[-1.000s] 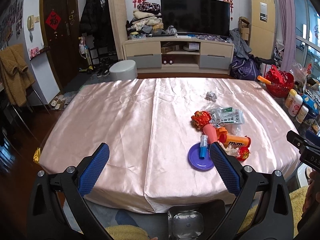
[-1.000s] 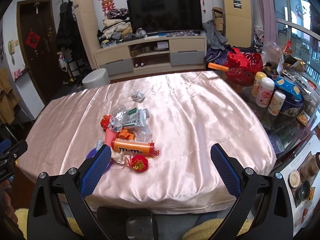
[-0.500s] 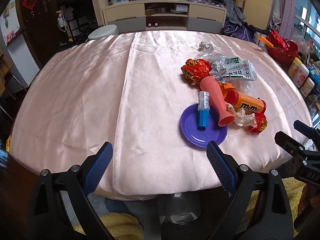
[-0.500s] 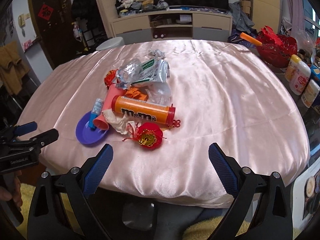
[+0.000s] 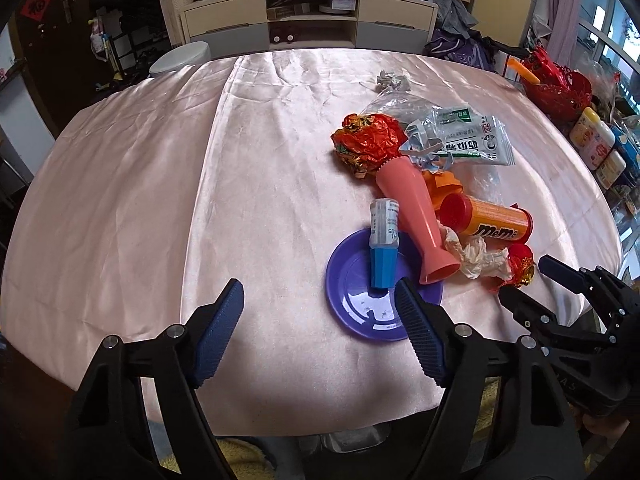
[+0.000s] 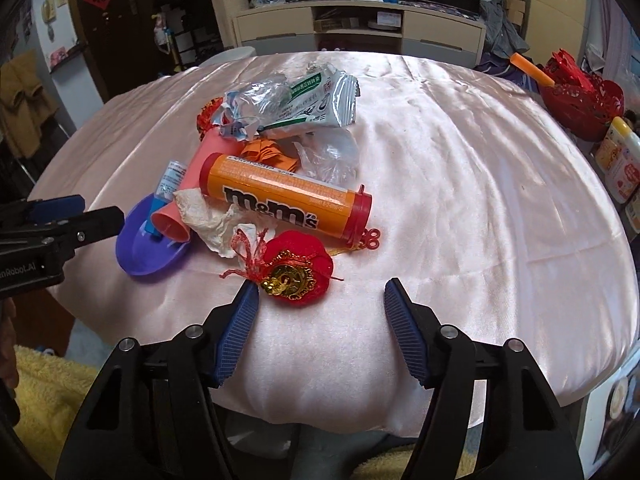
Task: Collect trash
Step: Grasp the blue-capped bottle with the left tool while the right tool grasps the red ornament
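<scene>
A trash pile lies on the pink satin table (image 5: pixel 160 184): a purple plate (image 5: pixel 360 304) with a small blue-capped bottle (image 5: pixel 384 244) on it, a pink vase (image 5: pixel 412 212) on its side, an orange m&m's tube (image 6: pixel 280 196), a crumpled tissue (image 6: pixel 208 220), a red pouch ornament (image 6: pixel 298 274), a red foil ball (image 5: pixel 368 144), an orange wrapper (image 6: pixel 268 152) and silver packets (image 6: pixel 304 100). My left gripper (image 5: pixel 320 300) is open, its right finger at the plate's near edge. My right gripper (image 6: pixel 320 300) is open just before the red pouch.
A small foil scrap (image 5: pixel 392 80) lies farther back on the table. A red basket (image 6: pixel 580 96) and white bottles (image 5: pixel 596 144) stand off the table's right side. A TV cabinet (image 5: pixel 308 20) and a round stool (image 5: pixel 180 58) stand behind.
Both grippers have moved forward and down toward the trash pile; the items now look much nearer. The jaws have stayed open.
</scene>
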Demonstrator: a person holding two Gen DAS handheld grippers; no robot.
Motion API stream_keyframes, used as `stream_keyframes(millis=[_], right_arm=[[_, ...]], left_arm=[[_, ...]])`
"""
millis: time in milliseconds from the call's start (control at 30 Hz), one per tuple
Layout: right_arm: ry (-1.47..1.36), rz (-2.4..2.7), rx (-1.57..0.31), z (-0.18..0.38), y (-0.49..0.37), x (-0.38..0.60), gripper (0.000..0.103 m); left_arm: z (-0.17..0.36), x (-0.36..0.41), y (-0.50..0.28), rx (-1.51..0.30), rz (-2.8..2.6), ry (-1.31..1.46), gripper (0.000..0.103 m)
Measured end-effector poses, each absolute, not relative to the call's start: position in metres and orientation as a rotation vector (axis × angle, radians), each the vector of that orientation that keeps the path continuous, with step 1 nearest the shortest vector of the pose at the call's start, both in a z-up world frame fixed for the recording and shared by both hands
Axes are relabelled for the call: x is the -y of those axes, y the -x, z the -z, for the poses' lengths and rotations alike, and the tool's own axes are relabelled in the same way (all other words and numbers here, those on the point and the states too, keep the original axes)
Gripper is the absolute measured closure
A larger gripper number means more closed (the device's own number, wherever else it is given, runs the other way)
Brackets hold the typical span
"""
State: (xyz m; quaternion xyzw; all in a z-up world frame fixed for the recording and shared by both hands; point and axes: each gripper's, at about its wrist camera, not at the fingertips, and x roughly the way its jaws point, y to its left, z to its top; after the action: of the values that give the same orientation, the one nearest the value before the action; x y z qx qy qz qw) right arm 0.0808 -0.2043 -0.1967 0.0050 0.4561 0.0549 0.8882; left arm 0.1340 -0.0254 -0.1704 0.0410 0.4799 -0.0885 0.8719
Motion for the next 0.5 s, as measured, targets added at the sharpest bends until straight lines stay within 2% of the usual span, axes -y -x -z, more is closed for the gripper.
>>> stream_keyframes(millis=[233,367,433,500], right_arm=[[-0.047,-0.100,-0.934,0.192,-0.090,0.220,0.037],[-0.095,-0.121,-0.932,0.194,-0.097,0.225,0.037],[-0.102,-0.123,-0.938,0.197,-0.103,0.226,0.040],[-0.111,-0.126,-0.938,0.199,-0.106,0.226,0.043]], left_arm=[[0.175,0.045,-0.151,-1.020,0.220,-0.087,0.034],[0.178,0.054,-0.160,-1.029,0.227,-0.088,0.041],[0.181,0.056,-0.164,-1.036,0.226,-0.084,0.044],[0.185,0.057,-0.169,-1.047,0.225,-0.078,0.052]])
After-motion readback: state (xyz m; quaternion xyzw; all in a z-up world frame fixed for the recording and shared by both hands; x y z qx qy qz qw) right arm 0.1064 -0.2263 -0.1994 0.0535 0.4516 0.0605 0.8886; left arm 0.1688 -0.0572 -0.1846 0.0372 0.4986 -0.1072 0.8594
